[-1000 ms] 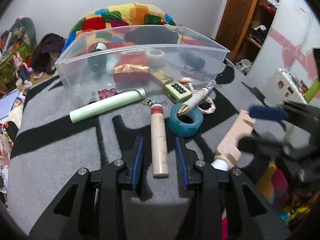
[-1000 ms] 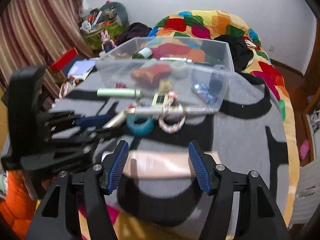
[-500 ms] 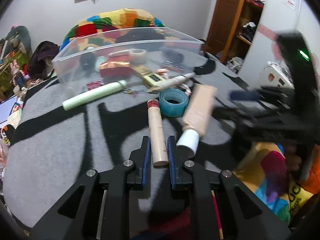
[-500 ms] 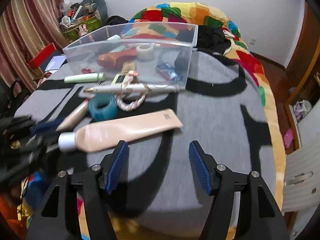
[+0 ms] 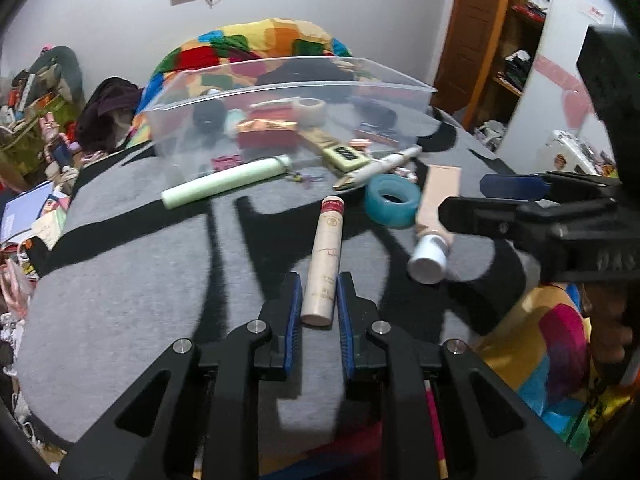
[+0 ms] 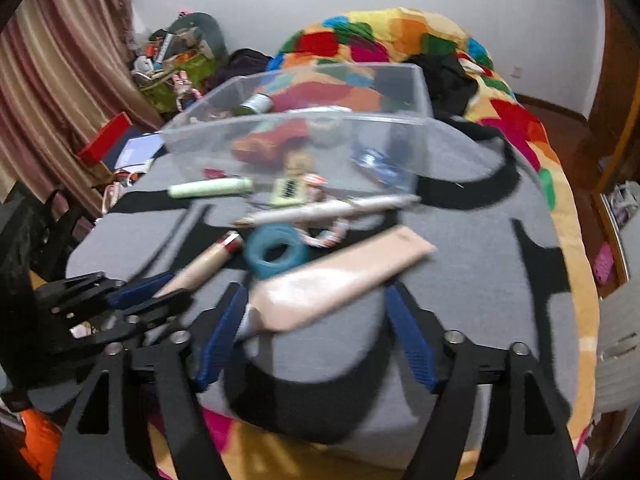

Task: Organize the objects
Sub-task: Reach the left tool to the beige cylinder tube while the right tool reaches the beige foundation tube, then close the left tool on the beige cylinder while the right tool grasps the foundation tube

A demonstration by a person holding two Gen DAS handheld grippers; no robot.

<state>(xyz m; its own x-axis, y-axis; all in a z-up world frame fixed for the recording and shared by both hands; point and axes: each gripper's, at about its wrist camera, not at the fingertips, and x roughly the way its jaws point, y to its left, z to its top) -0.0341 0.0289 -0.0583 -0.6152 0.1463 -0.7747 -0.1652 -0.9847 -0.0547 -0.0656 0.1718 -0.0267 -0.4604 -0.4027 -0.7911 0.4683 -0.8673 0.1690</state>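
Note:
My left gripper point(image 5: 318, 308) is shut on the near end of a beige cylinder tube with a red cap point(image 5: 325, 256), which lies on the grey cloth. My right gripper point(image 6: 316, 336) is open around the white-capped end of a flat peach cosmetic tube point(image 6: 340, 280); that tube also shows in the left wrist view point(image 5: 436, 204). A blue tape roll point(image 5: 393, 199), a long pen-like stick point(image 5: 378, 168), a pale green tube point(image 5: 226, 186) and a small calculator point(image 5: 347, 156) lie in front of a clear plastic bin point(image 5: 288, 92) holding several items.
The grey and black cloth covers a round table point(image 5: 120, 280) whose near edge drops off close to both grippers. A colourful quilt point(image 6: 400, 40) lies behind the bin. Clutter sits on the floor at the left point(image 5: 36, 120). A wooden door point(image 5: 476, 28) stands at the right.
My left gripper has closed from open onto the beige cylinder tube. My right gripper has moved forward, so the peach tube's capped end now lies between its open fingers.

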